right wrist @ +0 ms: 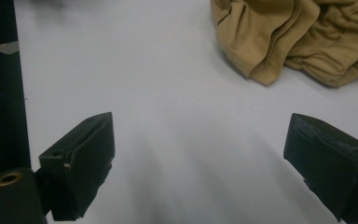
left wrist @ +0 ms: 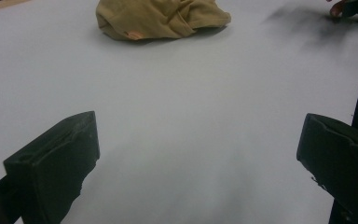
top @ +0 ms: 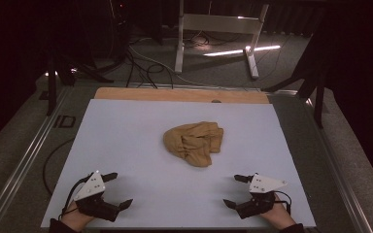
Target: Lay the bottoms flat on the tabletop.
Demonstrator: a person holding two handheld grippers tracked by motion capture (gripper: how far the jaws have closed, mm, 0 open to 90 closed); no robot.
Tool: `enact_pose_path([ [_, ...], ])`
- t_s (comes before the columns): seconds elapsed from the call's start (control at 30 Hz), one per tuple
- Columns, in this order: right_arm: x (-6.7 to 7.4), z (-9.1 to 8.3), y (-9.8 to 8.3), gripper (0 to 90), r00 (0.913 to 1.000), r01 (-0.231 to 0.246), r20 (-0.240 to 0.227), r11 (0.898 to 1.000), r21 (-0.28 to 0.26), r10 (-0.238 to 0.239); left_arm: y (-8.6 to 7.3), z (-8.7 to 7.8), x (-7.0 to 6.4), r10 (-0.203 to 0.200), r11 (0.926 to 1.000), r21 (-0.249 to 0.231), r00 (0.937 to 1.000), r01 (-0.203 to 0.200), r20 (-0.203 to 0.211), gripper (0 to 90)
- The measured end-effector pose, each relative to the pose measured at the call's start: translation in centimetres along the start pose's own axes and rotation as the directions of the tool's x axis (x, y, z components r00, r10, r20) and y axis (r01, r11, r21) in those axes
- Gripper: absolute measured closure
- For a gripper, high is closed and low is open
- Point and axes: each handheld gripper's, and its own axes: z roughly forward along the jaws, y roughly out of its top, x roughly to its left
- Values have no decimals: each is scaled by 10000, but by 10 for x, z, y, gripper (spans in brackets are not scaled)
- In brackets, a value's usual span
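My left hand-held gripper [top: 115, 190] and right hand-held gripper [top: 236, 190] rest wide open, empty, near the tabletop's [top: 126, 136] front edge. The crumpled tan garment [top: 194, 142] lies mid-tabletop, well apart: soft, light, floppy. I'd pinch a folded hem edge.

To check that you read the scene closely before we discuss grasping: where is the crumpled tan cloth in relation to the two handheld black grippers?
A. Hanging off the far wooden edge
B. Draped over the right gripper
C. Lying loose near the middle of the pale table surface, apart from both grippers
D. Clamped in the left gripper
C: the crumpled tan cloth lies mid-table, while the left gripper and right gripper sit open and empty near the front edge.
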Motion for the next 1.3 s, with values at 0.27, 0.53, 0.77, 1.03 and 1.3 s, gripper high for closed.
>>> enact_pose_path([
  [0.27, 1, 4, 0, 92, 9984, -71, -555, 9993, 363, 91, 1, 2, -2, 64, 10000, -23, 9996, -63, 264, 0],
  [0.53, 6, 2, 6, 93, 9974, 83, -715, 9996, 284, -62, 3, 0, -3, 148, 9998, -149, 9985, -140, 531, 0],
  [0.77, 15, -6, 14, 110, 9953, 294, -936, 9980, 566, -240, 7, 1, -5, 237, 9997, -88, 9915, -228, 1279, 0],
  [1.03, 14, -26, 37, 113, 9946, 269, -1000, 9995, -150, -282, 36, -5, -15, 483, 9965, -729, 9929, -405, 1091, 0],
  [1.3, 7, -31, 69, 139, 9934, 836, -720, 9937, -744, -890, 62, -1, -19, 916, 9946, -579, 9903, -858, 1046, 0],
])
